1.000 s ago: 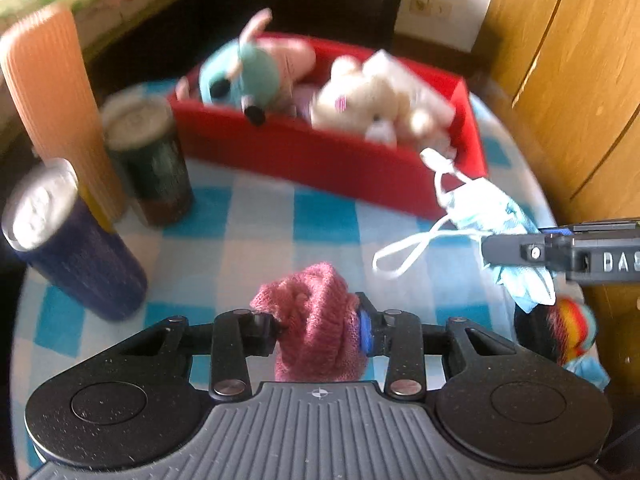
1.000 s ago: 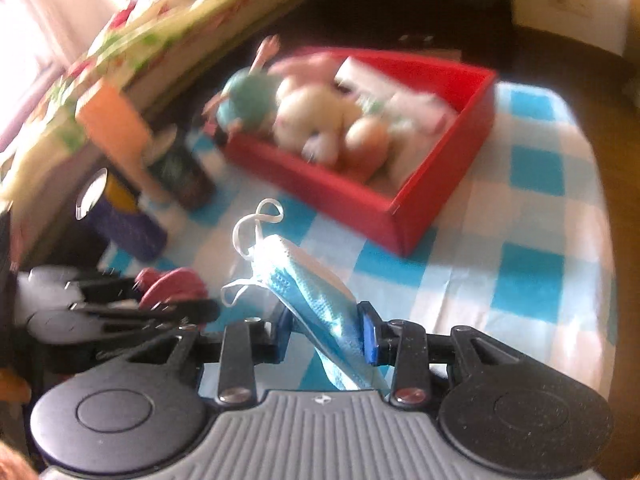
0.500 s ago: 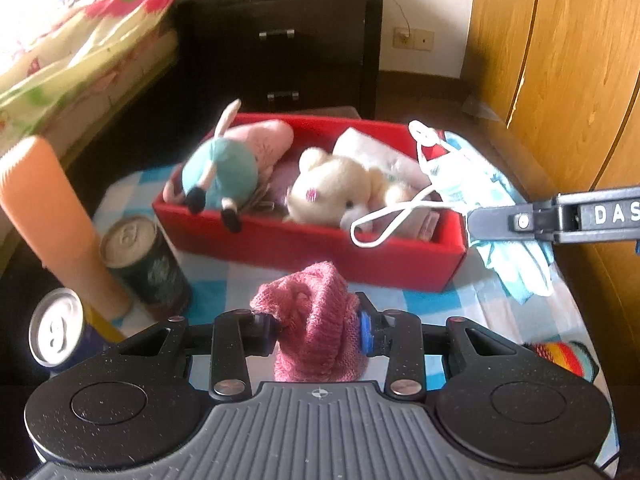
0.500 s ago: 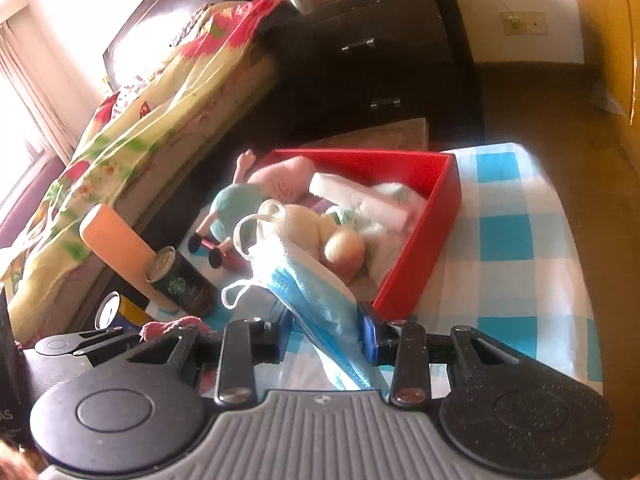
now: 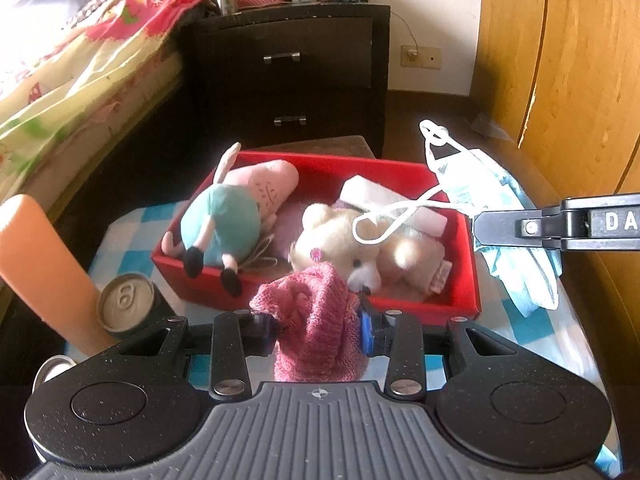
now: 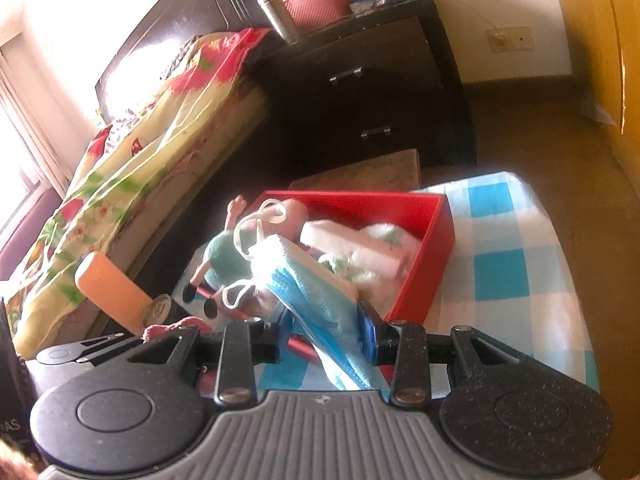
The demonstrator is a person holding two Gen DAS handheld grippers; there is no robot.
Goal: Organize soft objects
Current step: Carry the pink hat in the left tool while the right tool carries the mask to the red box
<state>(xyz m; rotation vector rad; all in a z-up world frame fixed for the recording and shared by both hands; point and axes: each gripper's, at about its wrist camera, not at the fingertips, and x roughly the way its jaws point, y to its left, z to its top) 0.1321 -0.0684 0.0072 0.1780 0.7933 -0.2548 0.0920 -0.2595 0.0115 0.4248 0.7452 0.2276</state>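
Left gripper [image 5: 316, 322] clamps pink knit hat [image 5: 316, 332]; red box [image 5: 466, 272] of plush toys ahead.

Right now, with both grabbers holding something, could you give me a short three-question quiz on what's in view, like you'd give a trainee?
1. True or false: the left gripper is shut on a pink knitted hat.
2. What does the right gripper hold?
A. drink can
B. blue face mask
C. teddy bear
3. Fill in: the plush toys lie in a ____ box.

Key:
1. True.
2. B, the blue face mask.
3. Red; the red box holds the white teddy bear and the teal plush doll.
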